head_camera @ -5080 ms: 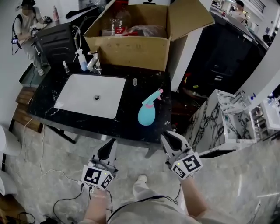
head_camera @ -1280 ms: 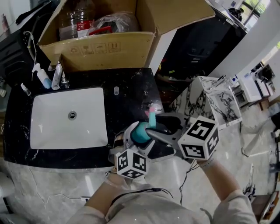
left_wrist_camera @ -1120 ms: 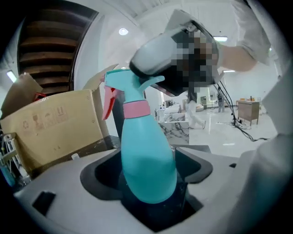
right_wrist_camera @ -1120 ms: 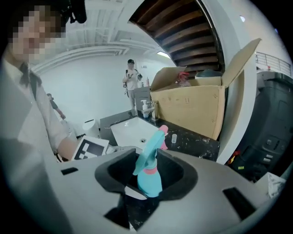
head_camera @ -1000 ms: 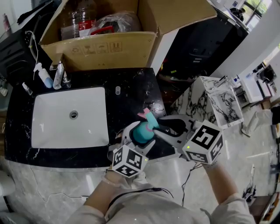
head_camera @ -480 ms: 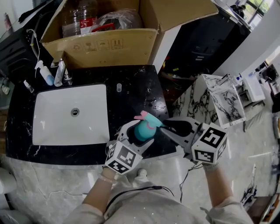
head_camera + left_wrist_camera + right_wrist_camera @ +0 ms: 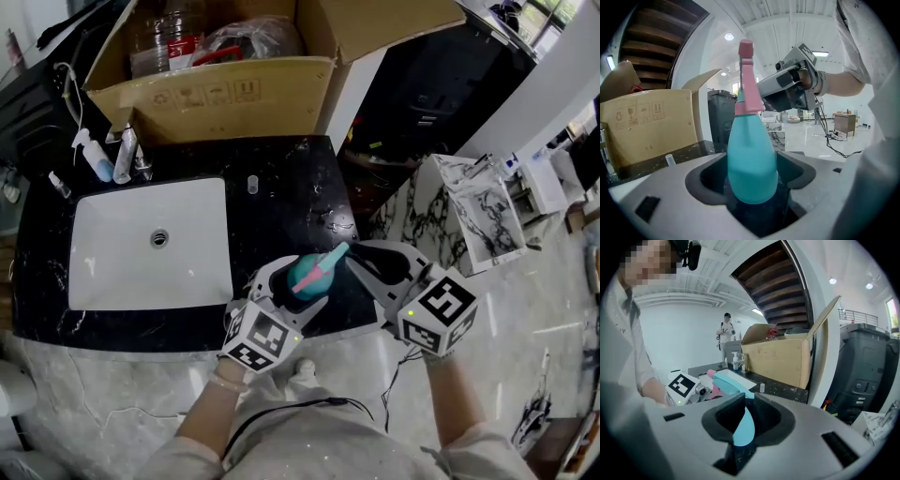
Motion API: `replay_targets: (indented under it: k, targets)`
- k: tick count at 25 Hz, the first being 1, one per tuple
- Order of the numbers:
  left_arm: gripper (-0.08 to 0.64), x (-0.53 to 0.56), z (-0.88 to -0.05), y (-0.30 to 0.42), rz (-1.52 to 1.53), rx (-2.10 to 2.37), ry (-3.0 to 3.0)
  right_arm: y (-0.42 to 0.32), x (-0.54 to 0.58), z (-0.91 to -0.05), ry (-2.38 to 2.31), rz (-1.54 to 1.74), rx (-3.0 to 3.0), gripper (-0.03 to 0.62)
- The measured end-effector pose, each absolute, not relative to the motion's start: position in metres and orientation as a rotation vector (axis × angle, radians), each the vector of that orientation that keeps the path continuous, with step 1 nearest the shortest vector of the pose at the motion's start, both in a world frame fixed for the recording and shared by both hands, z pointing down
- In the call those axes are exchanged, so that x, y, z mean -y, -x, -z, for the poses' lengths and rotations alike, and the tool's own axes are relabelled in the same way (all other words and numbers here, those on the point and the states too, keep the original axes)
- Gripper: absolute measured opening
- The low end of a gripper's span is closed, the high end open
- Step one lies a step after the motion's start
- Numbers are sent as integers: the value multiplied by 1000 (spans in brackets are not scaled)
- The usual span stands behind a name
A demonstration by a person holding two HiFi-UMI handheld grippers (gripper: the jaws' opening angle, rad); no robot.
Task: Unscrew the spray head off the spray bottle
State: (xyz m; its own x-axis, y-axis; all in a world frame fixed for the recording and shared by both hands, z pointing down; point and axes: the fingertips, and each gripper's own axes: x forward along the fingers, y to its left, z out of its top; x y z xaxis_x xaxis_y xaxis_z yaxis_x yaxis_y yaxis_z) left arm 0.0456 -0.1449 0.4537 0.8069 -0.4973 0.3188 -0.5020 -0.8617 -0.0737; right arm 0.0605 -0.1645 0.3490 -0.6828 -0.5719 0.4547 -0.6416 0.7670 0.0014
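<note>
Here we are at the grip-up: the spray bottle (image 7: 752,159) is held up off the black worktop (image 7: 281,187), over its near edge just right of the sink (image 7: 141,244), tilted with its head toward the right. The left tool (image 7: 752,176) is clamped wide on the teal body, pads against both flanks. The right tool (image 7: 743,420) has just been closing, and its jaws now stand nearly together on a thin teal part of the spray head (image 7: 746,79), which fills the narrow gap between the pads. So the bottle is braced and the head is just being taken; no unscrewing shows yet, as the head sits on the neck. Next comes the twist: the right tool needs a firm bite, then a roll about the neck while the left holds the body steady.
</note>
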Motion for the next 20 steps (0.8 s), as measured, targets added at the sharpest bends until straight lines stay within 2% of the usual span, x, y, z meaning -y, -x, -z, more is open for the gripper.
replay_targets:
  k: [3,7,9,13,16,20]
  targets:
    - [333,145,-454,-45,-508,832,-2959,-57,168,-350,-970,-241,2571,40]
    - [333,145,-454,-46,-506,838,-2954,-58,161,-343,-1034,-283,2685,44]
    - [333,145,-455,-47,-506,838,-2952,-55,146,-338,-1001,-357,2804,92]
    - [333,145,-455,-45,-497,837,-2943,-35,127,-339,-944,-391,2888,271]
    - [333,146,-455,-44,-489,843,-2930,-23,130,-338,-945,-413,2912,300]
    - [333,147,-453,-44,-486,854,-2925,-16,136,-340,-1023,-326,2857,307]
